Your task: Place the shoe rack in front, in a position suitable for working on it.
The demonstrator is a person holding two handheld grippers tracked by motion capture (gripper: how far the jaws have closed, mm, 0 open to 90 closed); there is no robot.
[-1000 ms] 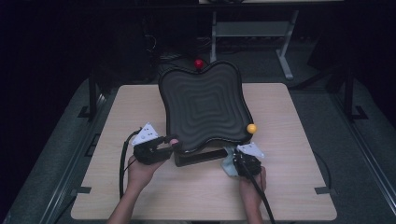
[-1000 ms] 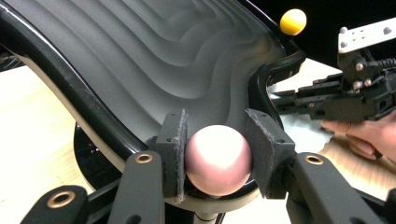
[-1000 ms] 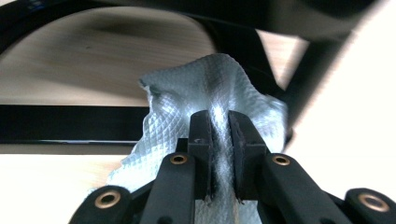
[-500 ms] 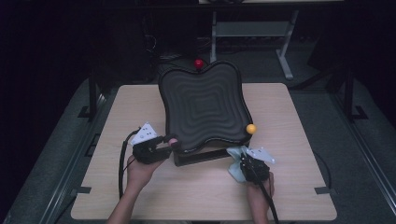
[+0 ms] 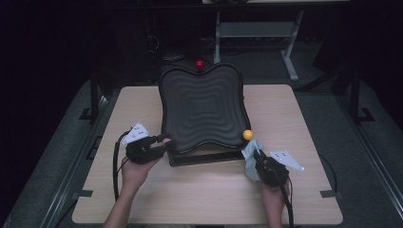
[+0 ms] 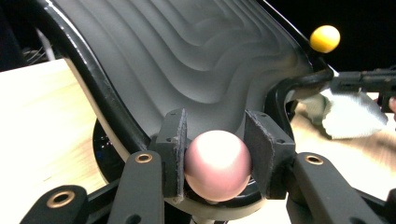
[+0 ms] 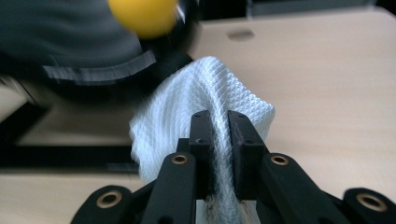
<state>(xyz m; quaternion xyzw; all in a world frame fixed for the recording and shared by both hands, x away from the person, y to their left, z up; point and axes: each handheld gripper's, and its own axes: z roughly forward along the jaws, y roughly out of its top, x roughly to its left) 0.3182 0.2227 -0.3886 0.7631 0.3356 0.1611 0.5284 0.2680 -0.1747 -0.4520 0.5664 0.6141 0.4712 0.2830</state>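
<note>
Across the middle of the high view sits the black wavy board (image 5: pixel 202 111), tilted on its base on the pale wood tabletop (image 5: pixel 309 118); my left tongs (image 5: pixel 164 141) sit at its lower-left corner, my right tongs (image 5: pixel 255 154) below the yellow ball (image 5: pixel 247 134) with the white cloth (image 5: pixel 250 159).

Low in the left gripper view, the rough pads clamp a smooth pink ball (image 6: pixel 217 164) against the board's ribbed, matte surface.

At centre of the right gripper view, the jaws pinch the waffle-weave cloth (image 7: pixel 201 100) – soft, bunched.

I judge this a wiping step – next I'd bring the cloth onto the glossy rim, keeping the left grip steady.
</note>
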